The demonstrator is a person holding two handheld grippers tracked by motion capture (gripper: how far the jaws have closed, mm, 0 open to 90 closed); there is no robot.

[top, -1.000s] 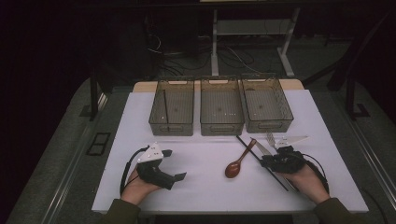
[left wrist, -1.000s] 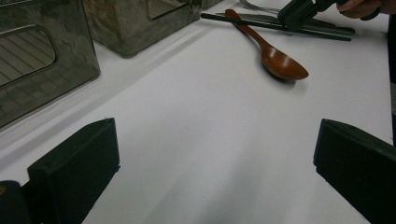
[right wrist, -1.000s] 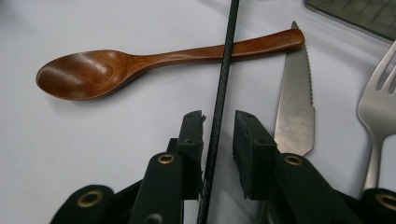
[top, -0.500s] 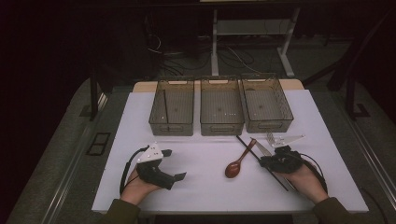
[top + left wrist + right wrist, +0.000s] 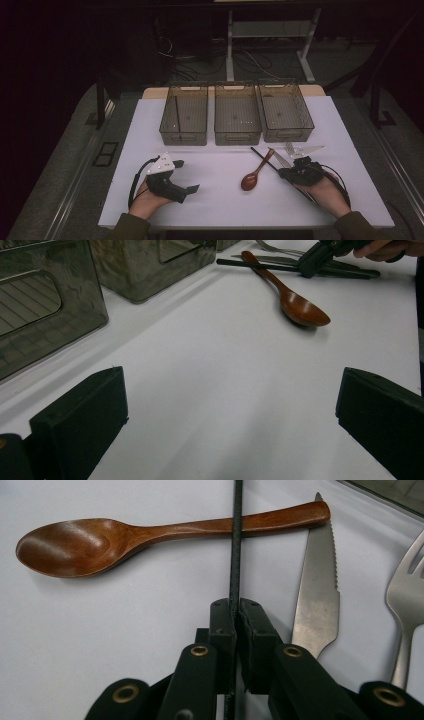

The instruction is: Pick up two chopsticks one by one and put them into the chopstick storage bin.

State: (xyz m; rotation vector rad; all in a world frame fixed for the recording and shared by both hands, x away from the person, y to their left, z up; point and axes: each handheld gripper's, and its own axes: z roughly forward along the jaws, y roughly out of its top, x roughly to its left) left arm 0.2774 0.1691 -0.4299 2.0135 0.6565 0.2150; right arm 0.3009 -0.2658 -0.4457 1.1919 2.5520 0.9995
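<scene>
A black chopstick [image 5: 235, 540] lies across the handle of a brown wooden spoon [image 5: 100, 540] on the white table, and my right gripper [image 5: 235, 612] is shut on it. Right of the chopstick lie a serrated knife [image 5: 320, 580] and a fork [image 5: 407, 600]. In the high view the right gripper [image 5: 286, 173] sits at the right front, with the spoon [image 5: 255, 172] to its left. My left gripper [image 5: 186, 176] rests at the left front, open [image 5: 230, 410] with bare table between its jaws. It looks toward the spoon [image 5: 300, 302] and the right gripper [image 5: 312, 260].
Three clear grey bins stand in a row at the back: left [image 5: 183, 138], middle [image 5: 237, 136], right [image 5: 287, 134]. A black stick [image 5: 176, 115] leans inside the left bin. White table [image 5: 220, 200] lies open between the two hands.
My right gripper has edged slightly left along the chopstick. The left gripper and the cutlery have stayed put.
</scene>
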